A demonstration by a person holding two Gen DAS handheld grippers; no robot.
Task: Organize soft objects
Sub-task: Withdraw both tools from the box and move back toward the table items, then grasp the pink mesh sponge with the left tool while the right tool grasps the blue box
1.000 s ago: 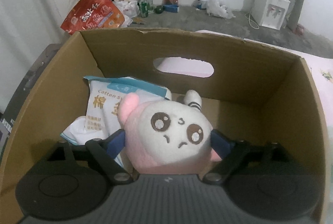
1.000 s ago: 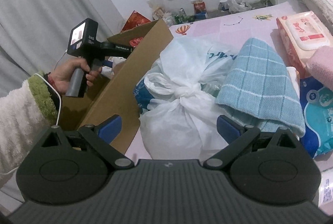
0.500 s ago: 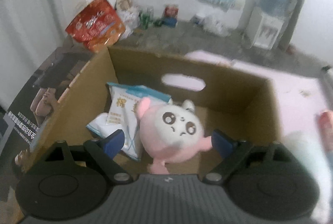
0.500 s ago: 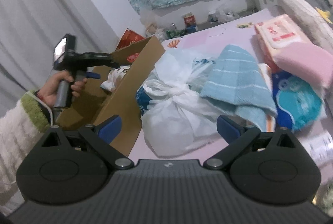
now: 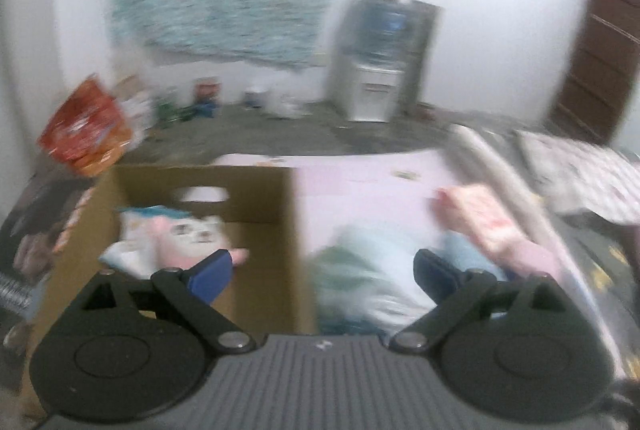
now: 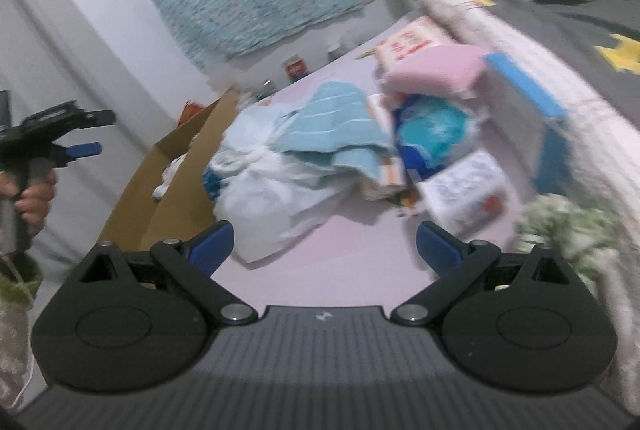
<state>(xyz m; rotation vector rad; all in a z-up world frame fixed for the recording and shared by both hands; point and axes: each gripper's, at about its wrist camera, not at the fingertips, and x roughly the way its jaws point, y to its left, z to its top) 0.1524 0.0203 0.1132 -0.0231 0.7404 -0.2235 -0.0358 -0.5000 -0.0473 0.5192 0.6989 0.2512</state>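
Note:
A pink and white plush toy (image 5: 188,234) lies in the cardboard box (image 5: 256,190) beside a white tissue pack (image 5: 132,230). My left gripper (image 5: 322,262) hangs above the box's right wall, its jaws opening with nothing between them. The right wrist view shows it held high left of the box (image 6: 160,190). My right gripper (image 6: 324,246) is open and empty over the pink sheet (image 6: 340,270). Ahead of it lie a knotted white plastic bag (image 6: 264,182), a light blue towel (image 6: 336,118), a pink towel (image 6: 432,70) and a wipes pack (image 6: 408,42).
A blue pack (image 6: 432,126) and a blue-edged box (image 6: 520,102) sit in the pile. A grey quilt with yellow stars (image 6: 560,10) rises on the right, and a floral cloth (image 6: 568,230) lies near my right finger. A water dispenser (image 5: 380,70) and a red snack bag (image 5: 88,134) stand on the floor.
My left gripper has risen away from the plush, which stays in the box, and swung right toward the bed. My right gripper has swung right along the pile.

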